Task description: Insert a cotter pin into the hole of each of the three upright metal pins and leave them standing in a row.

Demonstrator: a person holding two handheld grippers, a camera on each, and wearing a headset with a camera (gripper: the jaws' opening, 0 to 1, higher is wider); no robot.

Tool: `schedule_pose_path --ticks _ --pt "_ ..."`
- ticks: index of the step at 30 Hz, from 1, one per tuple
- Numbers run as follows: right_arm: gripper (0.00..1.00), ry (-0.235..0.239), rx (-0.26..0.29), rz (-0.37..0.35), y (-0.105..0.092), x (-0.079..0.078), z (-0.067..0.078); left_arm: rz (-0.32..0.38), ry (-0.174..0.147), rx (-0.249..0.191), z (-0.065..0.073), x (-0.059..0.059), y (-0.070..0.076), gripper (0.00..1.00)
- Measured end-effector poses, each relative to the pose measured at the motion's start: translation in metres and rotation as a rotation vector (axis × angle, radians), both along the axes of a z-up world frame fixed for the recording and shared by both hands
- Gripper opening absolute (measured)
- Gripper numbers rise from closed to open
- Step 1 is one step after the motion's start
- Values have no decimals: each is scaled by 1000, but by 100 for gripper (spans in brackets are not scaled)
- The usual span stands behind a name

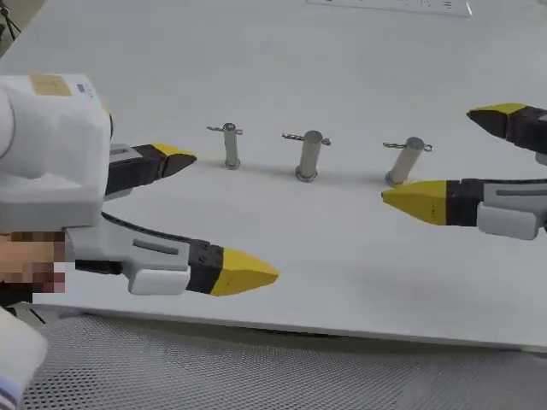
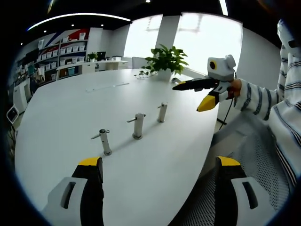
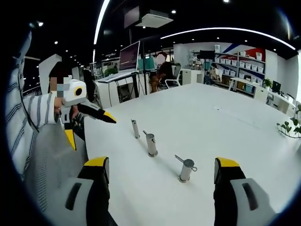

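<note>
Three upright metal pins stand in a row on the white table [image 1: 359, 273]: left pin [image 1: 231, 147], middle pin [image 1: 308, 155], right pin [image 1: 404, 162]. Each has a cotter pin through its top. The left gripper [image 1: 226, 215] is open at the left, in front of the row, with nothing between its yellow tips. Open too, the right gripper [image 1: 444, 156] hovers just right of the right pin and touches nothing. In the left gripper view the pins [image 2: 138, 126] run away from the open jaws [image 2: 158, 165]. The right gripper view has the nearest pin [image 3: 186, 169] between its jaws [image 3: 162, 162].
The table's front edge [image 1: 342, 329] runs just under the left gripper, with grey mesh [image 1: 256, 371] below it. A potted plant [image 2: 164, 61] stands at the table's far end. A striped sleeve [image 2: 263, 96] holds the right gripper [image 2: 202, 92].
</note>
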State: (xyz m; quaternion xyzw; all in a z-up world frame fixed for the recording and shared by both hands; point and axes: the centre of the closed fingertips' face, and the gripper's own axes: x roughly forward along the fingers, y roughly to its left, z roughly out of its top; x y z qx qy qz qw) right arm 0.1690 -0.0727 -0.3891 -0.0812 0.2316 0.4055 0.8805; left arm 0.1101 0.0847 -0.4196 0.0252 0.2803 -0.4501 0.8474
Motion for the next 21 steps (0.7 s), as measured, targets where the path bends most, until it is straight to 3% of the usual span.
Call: schedule_pose_path --ticks 2,3,4,5,7,11,15,18,21 --pt "93 3 11 -25 -3 -1 1 15 2 10 0 -1 4 99" --pt "94 6 16 -33 -4 -3 1 48 -14 38 -1 3 9 99" --pt "95 9 24 -45 -5 -5 2 49 -55 89 -3 5 15 99" --pt "95 12 29 -53 -6 -7 2 38 -70 120 -5 3 17 99" --pt "96 23 38 -79 -9 -10 2 55 -30 124 -9 -1 19 99" --pt "98 49 45 -122 -18 -18 0 118 -10 93 -8 -3 23 99" --pt "98 56 52 -174 -28 -22 0 130 -6 140 -12 -4 30 99" --pt "98 65 81 -215 -33 -26 2 160 46 125 -13 -4 32 99" --pt "98 77 88 -234 -36 -29 2 183 66 101 -10 -3 36 99"
